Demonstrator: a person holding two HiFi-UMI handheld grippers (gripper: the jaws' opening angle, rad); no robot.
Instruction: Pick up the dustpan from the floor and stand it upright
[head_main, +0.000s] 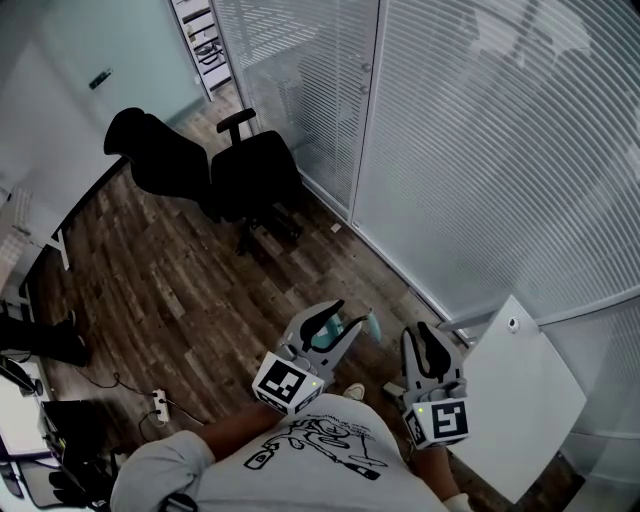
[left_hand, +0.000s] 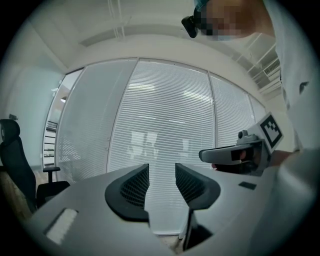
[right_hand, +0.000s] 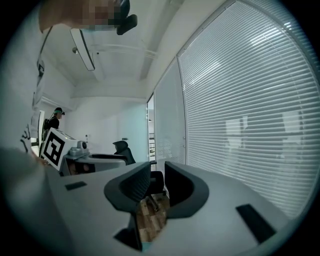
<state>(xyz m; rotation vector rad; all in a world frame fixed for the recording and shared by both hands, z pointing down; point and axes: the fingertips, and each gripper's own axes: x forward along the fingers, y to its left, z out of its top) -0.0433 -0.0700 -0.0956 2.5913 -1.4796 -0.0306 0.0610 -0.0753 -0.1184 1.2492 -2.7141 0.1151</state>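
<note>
Underfoot, a dark wood-plank floor, streaked with light. Along the right, glass walls behind closed white slat blinds, split by pale upright frames. Farther back, two black office chairs side by side near the glass. At lower right, a white tabletop just beside the glass wall. At lower left, a white power strip and its cable on the planks.

Of the dustpan, only a pale teal patch, low on the floor in front of the person. Mostly covered in the head view by the left gripper. Shape and handle not to be made out, nor whether lying flat or standing. Between neither pair of jaws.

Left gripper: held level, jaws released and well apart, only blinds seen through the gap. Right gripper: alongside, tipped slightly down, jaws likewise released. A narrower gap there, with floor planks and a chair behind it.
</note>
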